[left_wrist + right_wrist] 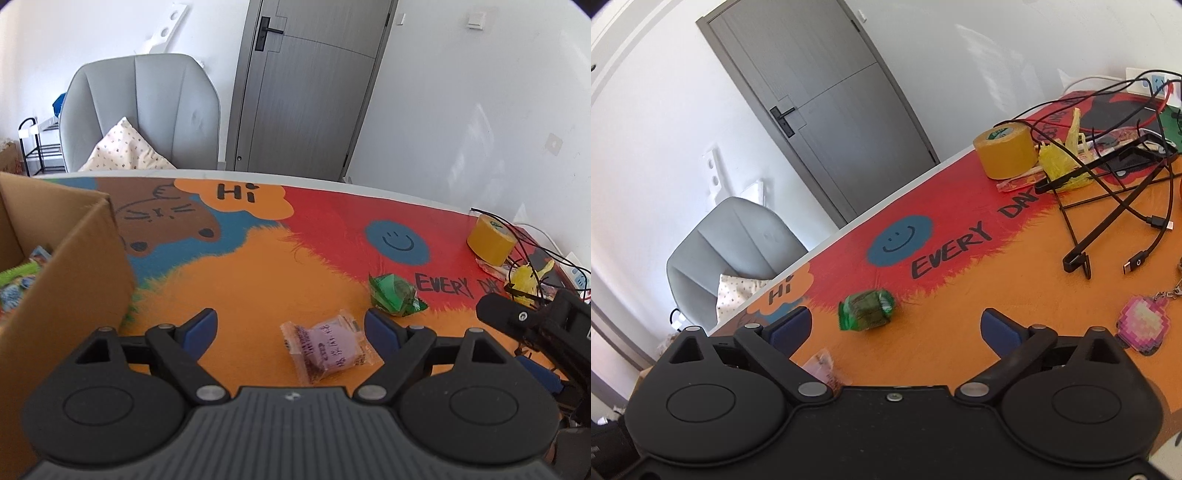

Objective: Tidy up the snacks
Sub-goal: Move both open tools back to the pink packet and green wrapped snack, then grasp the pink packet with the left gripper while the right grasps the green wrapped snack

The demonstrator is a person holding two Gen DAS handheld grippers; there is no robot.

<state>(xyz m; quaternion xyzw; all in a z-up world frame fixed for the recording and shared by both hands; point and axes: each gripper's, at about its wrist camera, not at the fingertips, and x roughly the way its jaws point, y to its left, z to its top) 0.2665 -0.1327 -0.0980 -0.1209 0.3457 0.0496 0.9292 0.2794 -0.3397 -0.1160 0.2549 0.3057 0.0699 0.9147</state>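
Note:
A purple wrapped snack (327, 347) lies on the colourful table mat, between my left gripper's fingers, nearer the right one. My left gripper (291, 325) is open and empty just above it. A green wrapped snack (395, 295) lies a little beyond to the right; it also shows in the right wrist view (868, 308). My right gripper (895, 328) is open and empty, hovering just short of the green snack. An open cardboard box (74, 258) with several snacks inside stands at the left. The purple snack's edge (822, 365) peeks by the right gripper's left finger.
A yellow tape roll (1004, 153), a yellow wrapper (1062, 160), black cables (1108, 206) and a pink keychain (1141, 325) crowd the table's right side. A power strip (578, 277) sits at the right edge. A grey chair (147, 110) stands beyond the table.

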